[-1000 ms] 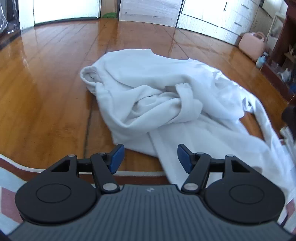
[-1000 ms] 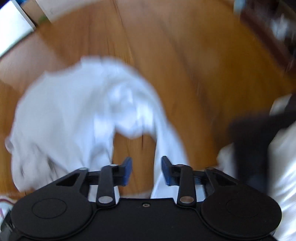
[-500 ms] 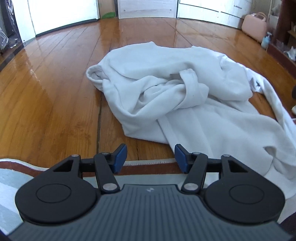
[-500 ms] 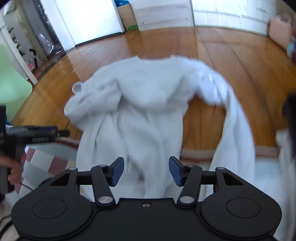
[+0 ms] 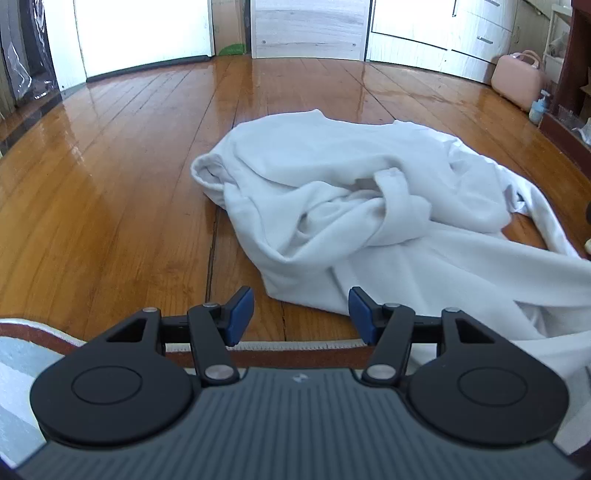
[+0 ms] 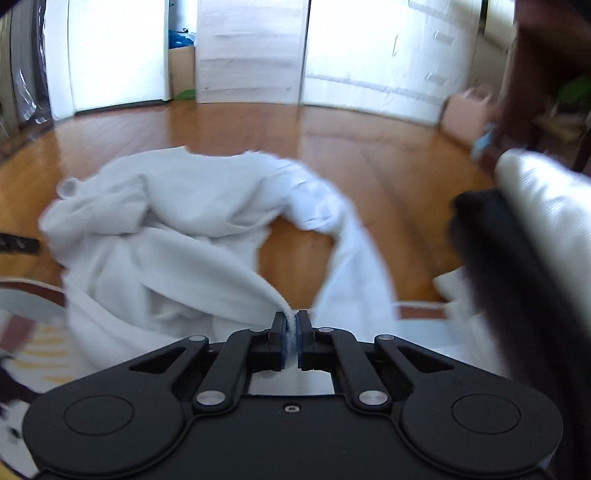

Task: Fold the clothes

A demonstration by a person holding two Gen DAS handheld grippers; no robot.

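A crumpled white garment (image 5: 343,206) lies in a heap on the wooden floor, with one long part trailing toward the lower right. My left gripper (image 5: 301,314) hovers open just short of the garment's near edge, with only floor between its blue pads. In the right wrist view the same white garment (image 6: 177,229) spreads ahead. My right gripper (image 6: 291,332) is shut on a near edge of it, and the cloth rises in a taut ridge up to the blue pads. The far end of the garment is blurred.
A rug edge (image 5: 258,350) with a brown border runs under the left gripper. A pink case (image 5: 517,79) and a small bottle (image 5: 539,107) stand at the back right. A dark and white shape (image 6: 517,258) looms at right in the right wrist view. White cabinets (image 5: 424,29) line the back wall.
My right gripper swept in toward the garment, sank, and closed its pads on the near edge of the cloth. The left gripper narrowed slightly and tilted up a little, staying in place.
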